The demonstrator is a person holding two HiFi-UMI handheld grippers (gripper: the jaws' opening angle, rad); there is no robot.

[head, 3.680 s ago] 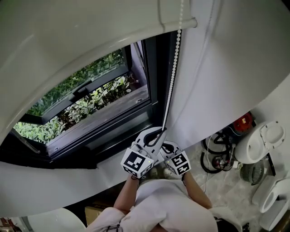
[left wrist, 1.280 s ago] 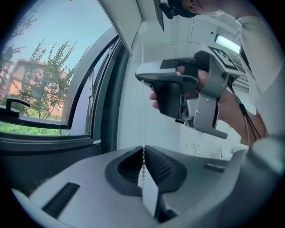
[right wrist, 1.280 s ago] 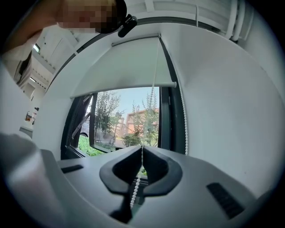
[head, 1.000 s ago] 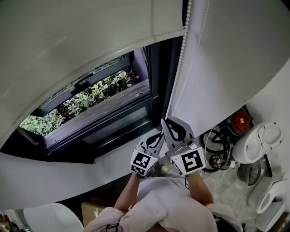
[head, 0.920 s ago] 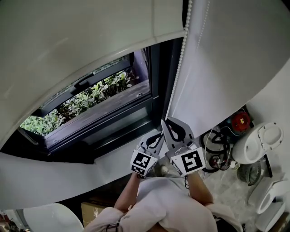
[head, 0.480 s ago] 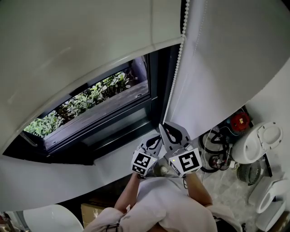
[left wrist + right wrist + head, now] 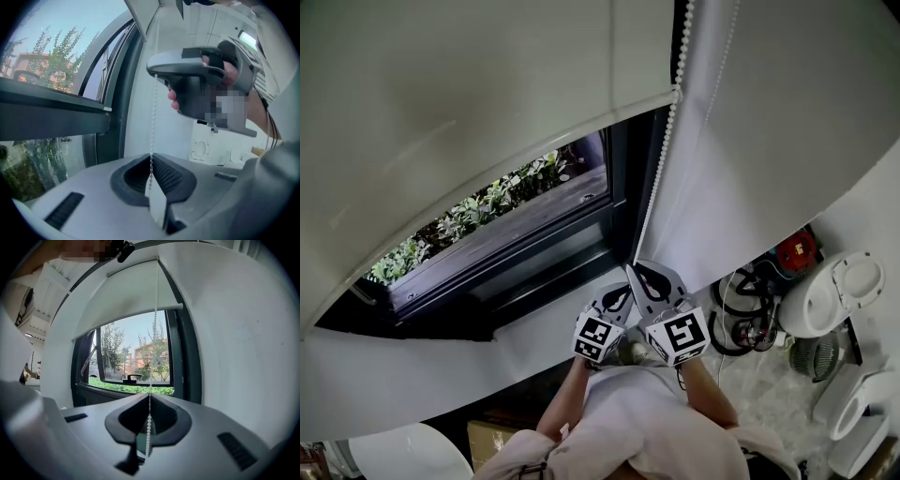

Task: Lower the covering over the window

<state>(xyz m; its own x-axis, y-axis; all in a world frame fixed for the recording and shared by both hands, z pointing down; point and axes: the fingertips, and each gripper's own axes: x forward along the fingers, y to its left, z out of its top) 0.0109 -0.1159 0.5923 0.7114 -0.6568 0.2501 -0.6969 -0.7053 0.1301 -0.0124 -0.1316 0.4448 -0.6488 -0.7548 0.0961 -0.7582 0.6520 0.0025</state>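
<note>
A white roller blind (image 7: 478,84) hangs over the upper part of the dark-framed window (image 7: 516,234), its bottom bar slanting across the glass. Its white bead chain (image 7: 661,159) runs down the right side of the frame. Both grippers sit close together below the window on that chain. My right gripper (image 7: 639,276) is the upper one, shut on the chain. My left gripper (image 7: 619,294) is just below and left, also shut on it. In the left gripper view the chain (image 7: 153,117) drops into my closed left gripper (image 7: 151,164), with the right gripper (image 7: 201,84) above. In the right gripper view the chain (image 7: 155,333) rises from my right gripper (image 7: 149,399) to the blind (image 7: 126,296).
A white wall (image 7: 769,141) stands right of the window. Lower right on the floor are white toilet-like fixtures (image 7: 834,291), a red item (image 7: 795,251) and coiled black cables (image 7: 741,319). A white rounded seat (image 7: 403,455) shows at bottom left. Green plants (image 7: 478,211) lie outside.
Both grippers have moved down with the chain between their jaws. The blind's bottom bar has come lower over the glass, leaving less of the window showing.
</note>
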